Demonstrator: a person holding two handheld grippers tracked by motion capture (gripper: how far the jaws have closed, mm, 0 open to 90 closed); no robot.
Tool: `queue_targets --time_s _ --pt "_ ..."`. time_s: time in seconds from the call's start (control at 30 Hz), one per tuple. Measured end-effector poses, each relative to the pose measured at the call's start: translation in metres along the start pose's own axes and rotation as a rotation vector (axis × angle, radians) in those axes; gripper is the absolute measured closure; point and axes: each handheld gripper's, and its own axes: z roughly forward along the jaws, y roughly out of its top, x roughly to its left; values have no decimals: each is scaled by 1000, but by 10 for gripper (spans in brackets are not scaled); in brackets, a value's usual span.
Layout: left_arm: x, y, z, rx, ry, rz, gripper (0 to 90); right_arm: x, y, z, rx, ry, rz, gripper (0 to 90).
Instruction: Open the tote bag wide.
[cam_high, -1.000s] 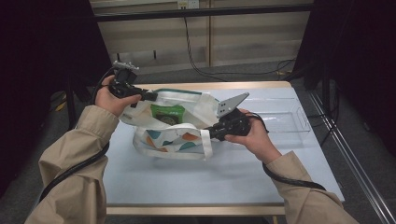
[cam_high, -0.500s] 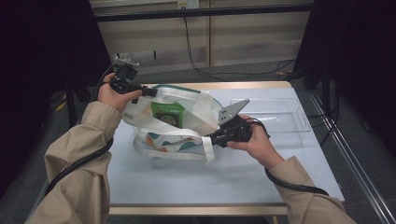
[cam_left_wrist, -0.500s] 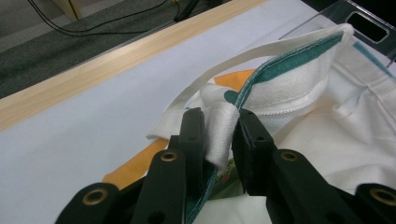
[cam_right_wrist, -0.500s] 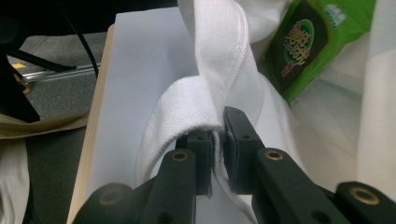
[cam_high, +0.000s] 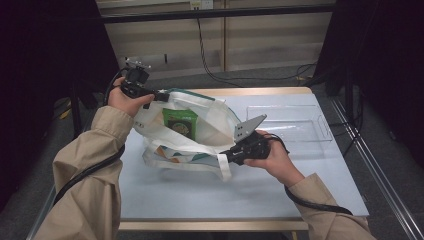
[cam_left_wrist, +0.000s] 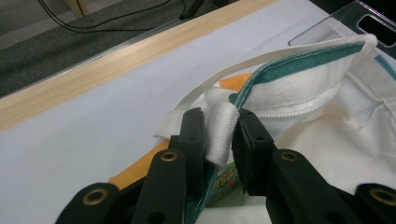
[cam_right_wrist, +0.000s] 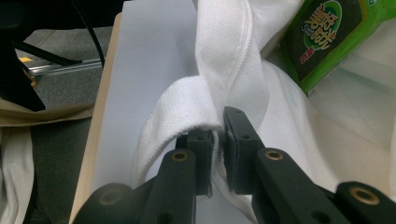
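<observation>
As both grippers (cam_high: 165, 95) (cam_high: 227, 156) pinch it, bag (cam_high: 210, 125) hangs btw them

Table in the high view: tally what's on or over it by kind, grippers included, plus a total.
Grippers: 2, left gripper and right gripper, both shut on the bag
White tote bag: 1
Green packet in the bag: 1
Clear plastic tray: 1
Total: 5

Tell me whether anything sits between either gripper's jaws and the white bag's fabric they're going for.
Nothing visible does. The left gripper is already clamped on the bag at its rim fabric, and the right gripper pinches the bag's white strap. The green packet sits inside the held-open bag, clear of both sets of jaws.
</observation>
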Motion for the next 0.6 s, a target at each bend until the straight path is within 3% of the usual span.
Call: queue_targets --time_s 0.2,0.6 --pt "1 0 2 -16 5 -18 745 3 -5 3 2 -9 -12 822" --pt "7 2 8 -8 21 -29 747 7 -23 12 10 3 9 823"
